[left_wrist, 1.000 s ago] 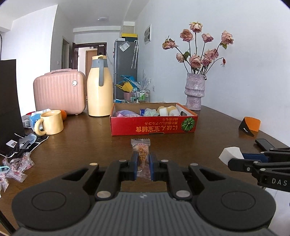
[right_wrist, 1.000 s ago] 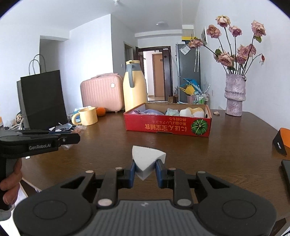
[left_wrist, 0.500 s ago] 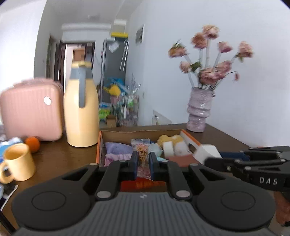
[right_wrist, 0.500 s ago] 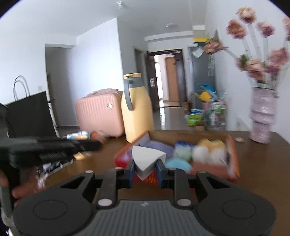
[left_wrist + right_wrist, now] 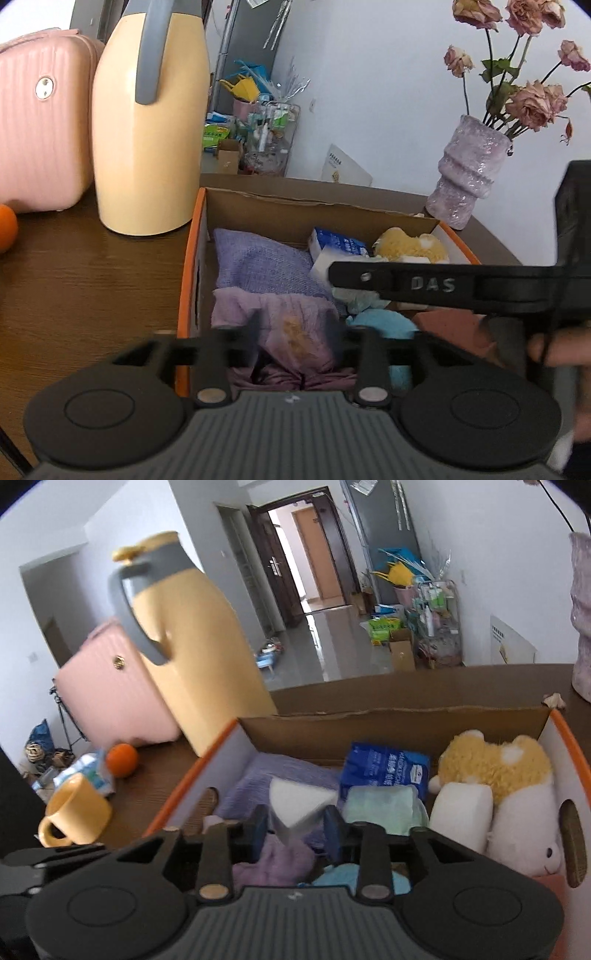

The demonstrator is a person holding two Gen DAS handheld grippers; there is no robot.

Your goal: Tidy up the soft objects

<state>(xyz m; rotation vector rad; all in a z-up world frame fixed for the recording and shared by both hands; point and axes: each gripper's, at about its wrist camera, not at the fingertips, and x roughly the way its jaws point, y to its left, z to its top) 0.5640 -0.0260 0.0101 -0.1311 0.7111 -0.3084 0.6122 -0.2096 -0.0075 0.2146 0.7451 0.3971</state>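
Soft things fill the cardboard box (image 5: 399,716) across the middle of the right wrist view: a purple cloth (image 5: 280,771) at its left, a blue tissue pack (image 5: 384,768) in the centre, a pale green packet (image 5: 380,806) below that, a white roll (image 5: 461,812) and a yellow plush toy (image 5: 495,764) toward the right wall.

The right gripper (image 5: 295,830), low in the centre of that frame, has its fingers spread apart with a white foam wedge (image 5: 299,803) between them; a gap shows at each side of the wedge, so I cannot tell whether either pad touches it. The wedge sits over the purple cloth inside the box.

In the left wrist view the left gripper (image 5: 293,334) is blurred, its fingers parted wide. Between them a clear snack packet (image 5: 293,336) with an orange-brown filling lies against a crumpled lilac cloth (image 5: 258,310) at the lower left of the box; whether the fingers touch it is not clear. A blue plush piece (image 5: 384,321) lies just right of it.

Left of the box stand a yellow thermos jug (image 5: 147,122) and a pink suitcase (image 5: 40,122). A vase (image 5: 469,173) of dried roses is at the upper right.
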